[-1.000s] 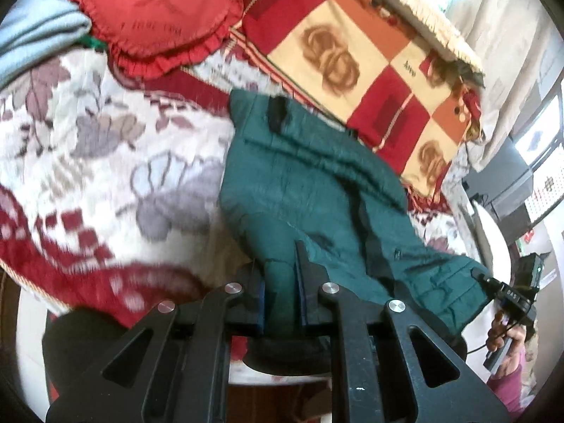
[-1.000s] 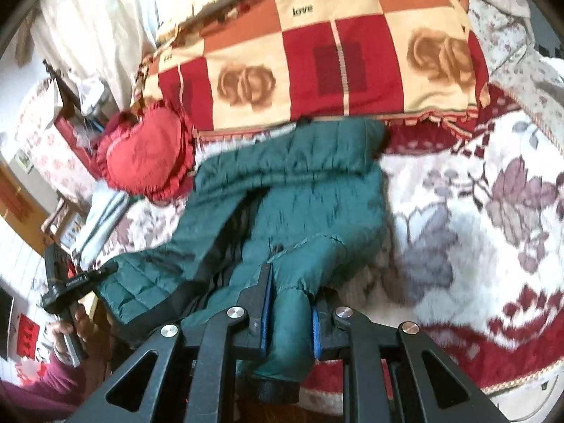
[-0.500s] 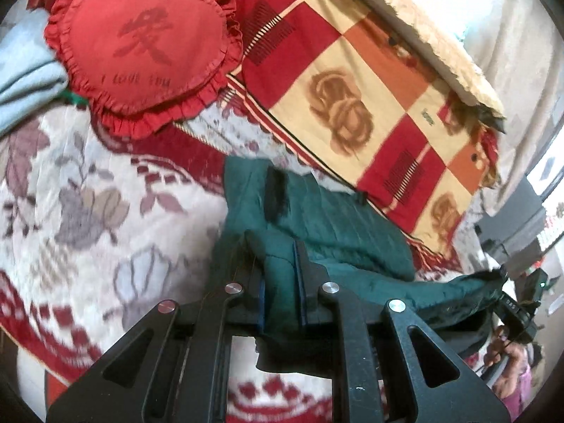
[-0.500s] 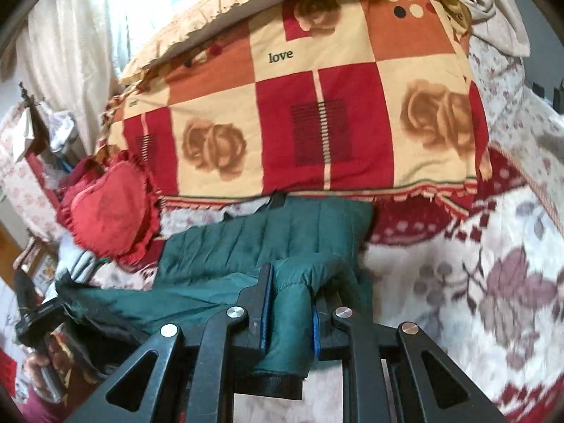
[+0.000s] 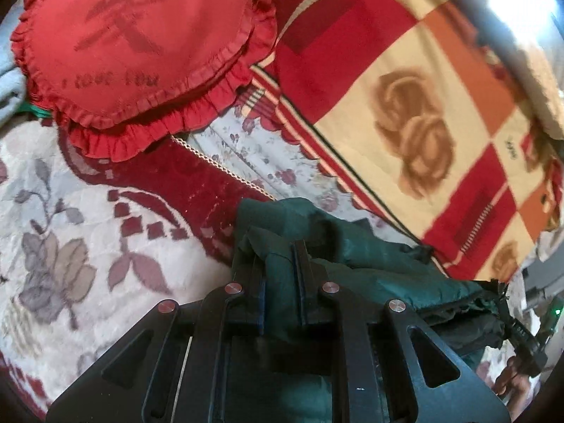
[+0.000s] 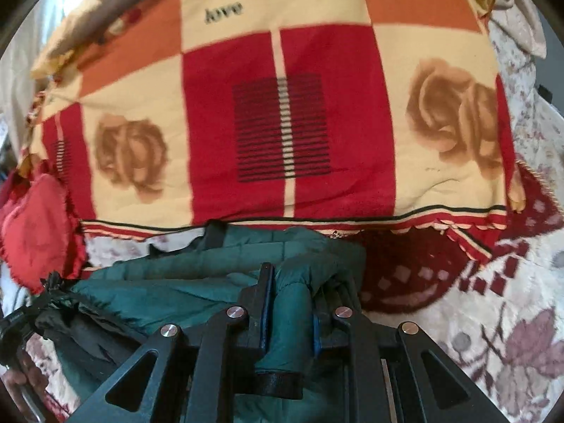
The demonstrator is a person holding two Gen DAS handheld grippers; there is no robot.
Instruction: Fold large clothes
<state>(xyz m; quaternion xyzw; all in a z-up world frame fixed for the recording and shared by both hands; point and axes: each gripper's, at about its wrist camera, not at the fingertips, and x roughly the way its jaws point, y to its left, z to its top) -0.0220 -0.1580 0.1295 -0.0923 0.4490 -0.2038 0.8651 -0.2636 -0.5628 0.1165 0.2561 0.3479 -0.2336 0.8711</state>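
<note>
Both grippers clamped on the green jacket

The left gripper (image 5: 282,271) and right gripper (image 6: 290,299) each pinch a bunched fold of the green puffer jacket (image 6: 197,282), jaws narrow around the fabric. The jacket lies on the floral bedspread (image 5: 70,211), right up against the red-and-cream checked blanket (image 6: 282,105), with a red heart cushion (image 5: 134,46) nearby.

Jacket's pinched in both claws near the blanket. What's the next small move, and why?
Probably lower both ends and lay them flat. The left claw and right claw each grip the jacket, whose held edge sits over its far edge beside the blanket.
</note>
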